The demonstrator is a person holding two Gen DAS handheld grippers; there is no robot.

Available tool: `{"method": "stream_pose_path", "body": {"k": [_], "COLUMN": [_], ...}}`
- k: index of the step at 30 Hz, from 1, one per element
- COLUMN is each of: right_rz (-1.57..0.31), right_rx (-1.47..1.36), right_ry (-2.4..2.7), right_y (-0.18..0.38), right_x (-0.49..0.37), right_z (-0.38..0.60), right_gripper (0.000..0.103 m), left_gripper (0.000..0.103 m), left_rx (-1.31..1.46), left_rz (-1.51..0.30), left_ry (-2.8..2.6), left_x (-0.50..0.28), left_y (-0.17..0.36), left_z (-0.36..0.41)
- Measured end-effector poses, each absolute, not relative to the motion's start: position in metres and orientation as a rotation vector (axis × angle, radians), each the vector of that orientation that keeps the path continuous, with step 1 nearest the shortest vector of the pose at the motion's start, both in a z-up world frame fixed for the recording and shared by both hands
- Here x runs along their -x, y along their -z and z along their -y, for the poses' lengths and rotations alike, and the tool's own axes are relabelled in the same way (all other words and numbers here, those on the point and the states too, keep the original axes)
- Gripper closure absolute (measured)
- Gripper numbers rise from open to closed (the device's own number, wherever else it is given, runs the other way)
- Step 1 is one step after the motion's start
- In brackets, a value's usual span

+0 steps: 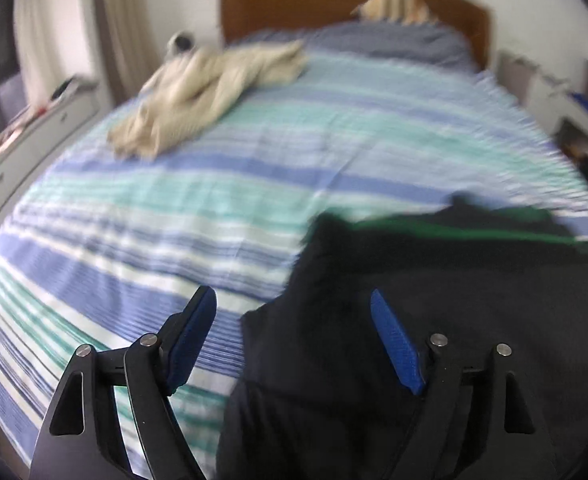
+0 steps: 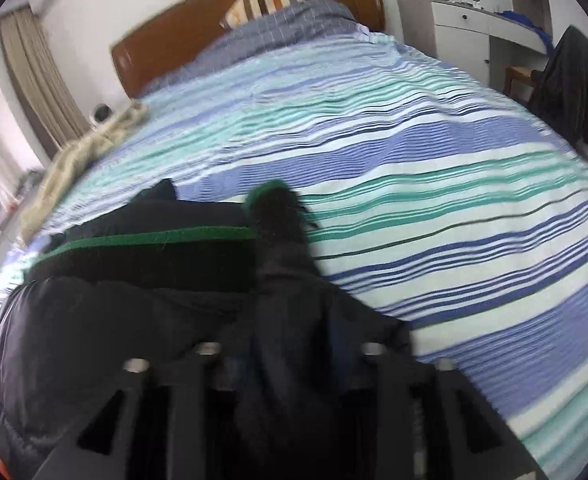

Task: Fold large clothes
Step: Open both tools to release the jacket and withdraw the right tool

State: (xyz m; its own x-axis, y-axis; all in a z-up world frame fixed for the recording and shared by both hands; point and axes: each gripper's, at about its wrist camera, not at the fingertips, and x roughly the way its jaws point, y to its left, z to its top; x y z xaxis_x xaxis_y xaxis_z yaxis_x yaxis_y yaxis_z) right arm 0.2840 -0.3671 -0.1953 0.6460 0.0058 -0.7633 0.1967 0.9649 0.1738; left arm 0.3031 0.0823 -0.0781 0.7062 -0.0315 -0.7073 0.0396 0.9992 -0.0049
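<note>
A black jacket with green trim point(image 1: 434, 280) lies on the striped bed cover point(image 1: 214, 200) at the near right. My left gripper point(image 1: 294, 312) is open, its blue pads point(image 1: 394, 344) wide apart over the jacket's left edge, holding nothing. In the right wrist view the jacket point(image 2: 134, 300) spreads to the left and a sleeve with a green cuff point(image 2: 282, 232) runs up from my right gripper point(image 2: 290, 344). The right fingers are covered by the dark fabric and look closed on the sleeve.
A beige garment point(image 1: 198, 92) lies crumpled at the bed's far left, also in the right wrist view point(image 2: 82, 152). Wooden headboard point(image 2: 214, 20) and pillows point(image 1: 390, 36) stand at the far end. A white desk and a chair with dark clothes point(image 2: 566, 80) stand right of the bed.
</note>
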Motion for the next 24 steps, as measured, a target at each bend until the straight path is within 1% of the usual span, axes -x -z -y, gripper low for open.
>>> {"method": "stream_pose_path", "body": {"k": [2,4,7,9,12,15,16,17,19,24], "right_rz": [-0.802,-0.751,-0.707,-0.709,-0.708,-0.714,-0.726,-0.734,-0.766,-0.806], "right_rx": [-0.242,-0.222,-0.239,-0.267,-0.3,-0.34,-0.358,-0.37,-0.379,-0.333], "right_ry": [0.084,0.071,0.004,-0.043,-0.11,-0.161,-0.175,-0.18,-0.186,-0.23], "right_y": [0.171,0.15,0.128,0.124,0.124,0.133,0.137,0.141,0.15,0.159], "right_x": [-0.268,-0.252,-0.226,-0.213,-0.181,-0.144,-0.131,-0.121,-0.099,-0.066], "right_z": [0.369,0.368,0.36,0.353,0.338,0.325,0.32,0.317,0.307,0.283], "right_gripper": [0.058,0.058,0.058,0.058,0.058,0.058,0.058,0.058,0.058,0.058], "left_gripper": [0.009,0.008,0.008,0.008,0.008,0.008,0.005,0.003,0.002,0.002], "left_rx": [-0.015,-0.009,0.01,0.023,0.029,0.038,0.015,-0.004,-0.022,-0.034], "left_rz": [-0.721,-0.697,-0.753,-0.813,-0.895,-0.995,-1.008,-0.991,-0.967,-0.995], "left_ry": [0.125,0.218,0.362,0.407,0.402,0.416,0.423,0.425,0.429,0.416], "left_x": [-0.28,-0.268,-0.273,-0.287,-0.313,-0.324,-0.324,-0.317,-0.311,-0.308], "left_y": [0.048,0.028,0.021,0.029,0.057,0.097,0.113,0.118,0.126,0.122], "left_z": [-0.073,-0.056,-0.02,0.004,0.034,0.054,0.06,0.062,0.065,0.065]}}
